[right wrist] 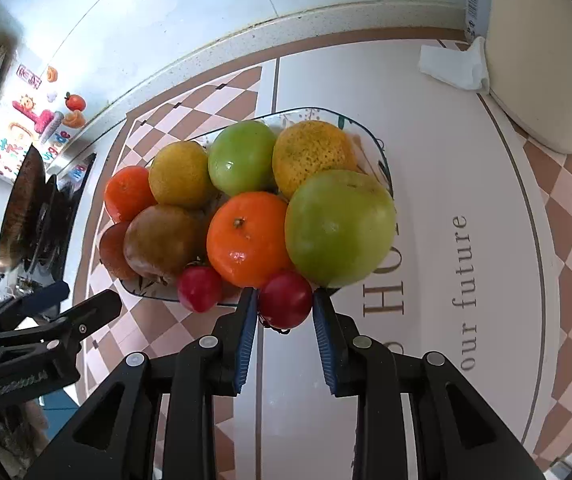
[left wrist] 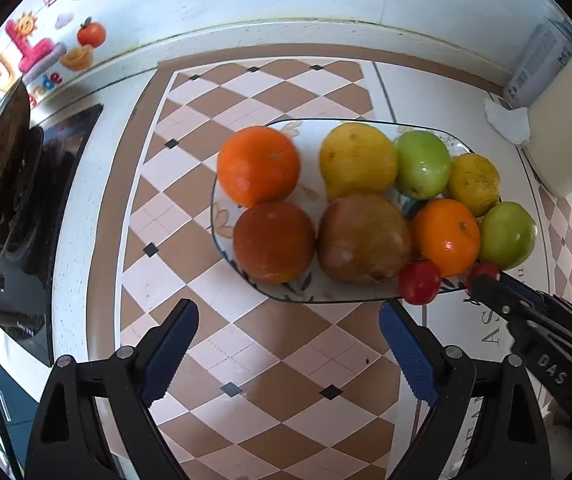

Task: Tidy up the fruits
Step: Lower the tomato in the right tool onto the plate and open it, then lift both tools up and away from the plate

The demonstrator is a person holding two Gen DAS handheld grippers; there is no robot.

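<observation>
Plainly, the mat (right wrist: 465, 200) reads "our future".

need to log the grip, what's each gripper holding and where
The right gripper clamps a small red fruit by its two sides. The left gripper is open, holding nothing.

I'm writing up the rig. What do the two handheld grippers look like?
Both the left gripper and the right gripper have black angular frames with silver pivot pins and blue ribbed pads on the fingers. White lettering marks their sides. No cables or sleeves show.
</observation>
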